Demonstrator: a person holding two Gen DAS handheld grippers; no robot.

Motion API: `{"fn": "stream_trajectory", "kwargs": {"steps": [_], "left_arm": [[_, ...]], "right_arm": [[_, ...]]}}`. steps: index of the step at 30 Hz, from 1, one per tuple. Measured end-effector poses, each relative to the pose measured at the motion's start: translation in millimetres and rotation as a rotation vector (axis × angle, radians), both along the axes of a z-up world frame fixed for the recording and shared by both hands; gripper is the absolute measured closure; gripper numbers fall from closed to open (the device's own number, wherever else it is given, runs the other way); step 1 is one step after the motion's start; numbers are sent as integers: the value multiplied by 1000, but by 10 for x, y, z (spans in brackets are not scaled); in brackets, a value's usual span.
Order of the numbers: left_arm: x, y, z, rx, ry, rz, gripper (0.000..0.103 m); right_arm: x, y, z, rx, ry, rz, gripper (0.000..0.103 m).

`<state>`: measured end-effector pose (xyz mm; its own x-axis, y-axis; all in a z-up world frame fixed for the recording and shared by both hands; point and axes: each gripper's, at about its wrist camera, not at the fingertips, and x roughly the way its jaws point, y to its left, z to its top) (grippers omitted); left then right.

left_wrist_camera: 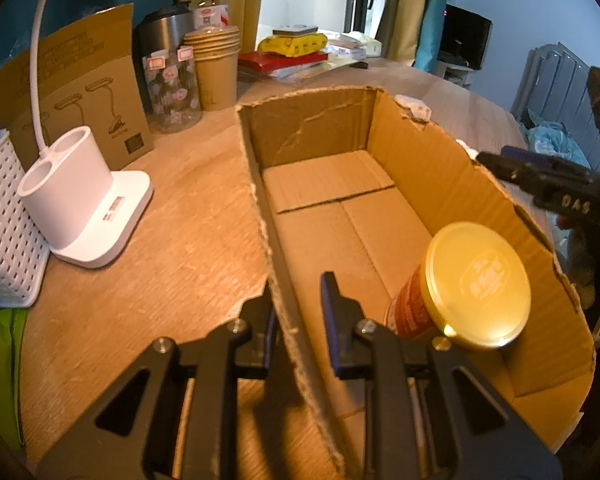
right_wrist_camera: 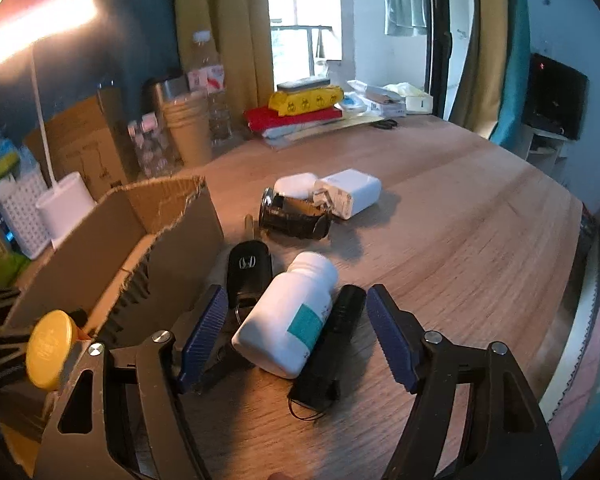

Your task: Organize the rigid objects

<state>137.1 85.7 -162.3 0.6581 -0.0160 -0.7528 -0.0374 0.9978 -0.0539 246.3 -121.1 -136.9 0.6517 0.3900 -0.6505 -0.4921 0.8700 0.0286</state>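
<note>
So far only the jar [left_wrist_camera: 460,292] sits in your box [left_wrist_camera: 440,168]; left gripper [left_wrist_camera: 298,324] pinches its wall, right gripper [right_wrist_camera: 296,336] gapes around the bottle [right_wrist_camera: 288,312], others remaining.

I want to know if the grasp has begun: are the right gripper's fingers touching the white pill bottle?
Apart. The right wrist view shows the right gripper open, with table visible between each finger pad and the white pill bottle.
</note>
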Motion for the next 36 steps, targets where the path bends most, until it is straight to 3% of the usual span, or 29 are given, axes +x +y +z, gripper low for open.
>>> {"fn": "stream_trajectory", "kwargs": {"steps": [13,15,22,36], "left_arm": [[10,-12,1,-3,-1,-4,80],[9,-12,1,-3,-1,-4,80],[10,-13,1,-3,-1,-4,79],[9,-14,1,-3,-1,-4,79]], "right_arm": [[83,119,-192,-50,28,2,38],[80,122,-195,-52,20,4,52],[107,115,-187,-33,20,5,55],[-12,14,109,10,-44,-1,58]]}}
